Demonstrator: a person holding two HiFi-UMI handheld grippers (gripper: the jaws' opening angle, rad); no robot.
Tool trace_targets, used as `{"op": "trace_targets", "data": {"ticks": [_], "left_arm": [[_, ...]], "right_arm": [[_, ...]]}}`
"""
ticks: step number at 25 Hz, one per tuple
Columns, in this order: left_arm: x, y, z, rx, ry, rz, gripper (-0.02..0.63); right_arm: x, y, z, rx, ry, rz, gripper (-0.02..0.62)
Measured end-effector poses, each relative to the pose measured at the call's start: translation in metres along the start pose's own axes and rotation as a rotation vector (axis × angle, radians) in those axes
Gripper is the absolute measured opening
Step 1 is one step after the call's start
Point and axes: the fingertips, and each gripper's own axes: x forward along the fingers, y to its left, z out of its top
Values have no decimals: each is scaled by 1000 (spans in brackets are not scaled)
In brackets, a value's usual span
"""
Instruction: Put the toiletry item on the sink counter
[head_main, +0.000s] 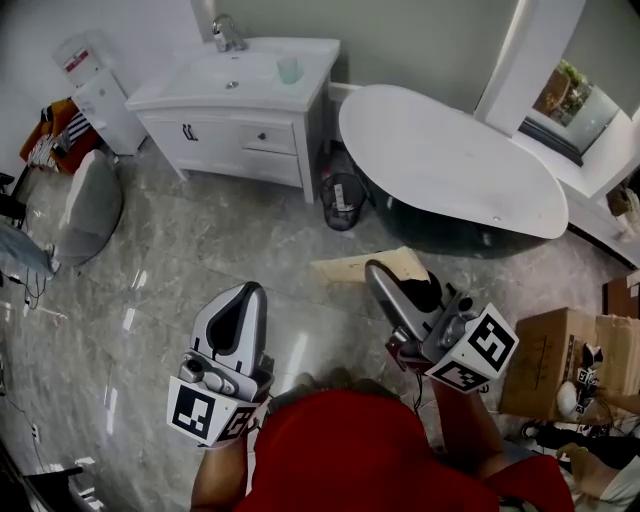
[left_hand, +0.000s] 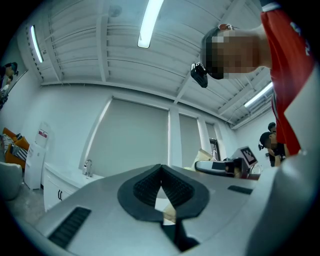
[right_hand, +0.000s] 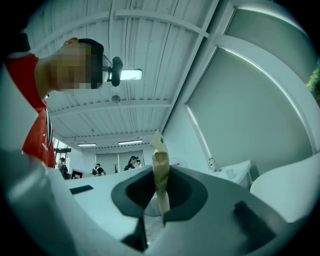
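The toiletry item is a flat tan packet (right_hand: 160, 180), pinched edge-on between the pads of my right gripper (right_hand: 161, 200), its pale top sticking up past the jaws. In the head view the right gripper (head_main: 376, 272) points away from me over the floor, with the tan packet (head_main: 340, 268) at its tips. My left gripper (head_main: 240, 300) is held low at the left, shut with nothing in it; its pads (left_hand: 150, 187) meet. The white sink counter (head_main: 300, 95) with faucet (head_main: 228, 32) and a pale cup (head_main: 289, 69) stands far ahead at upper left.
A white bathtub (head_main: 450, 160) fills the upper right, with a dark waste bin (head_main: 342, 200) between it and the vanity. A grey chair (head_main: 90, 205) stands at the left, and cardboard boxes (head_main: 550, 360) at the right. Marble floor lies between me and the vanity.
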Motion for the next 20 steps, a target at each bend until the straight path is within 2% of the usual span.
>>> {"op": "trace_targets", "data": {"ticks": [12,20], "left_arm": [[32,12,-14,14,13,49,17],[74,62,-25,3,6,42,17]], "right_arm": [[7,-46,3,26,-6,19,51],[57,-90,-5,30,6,9,51]]}}
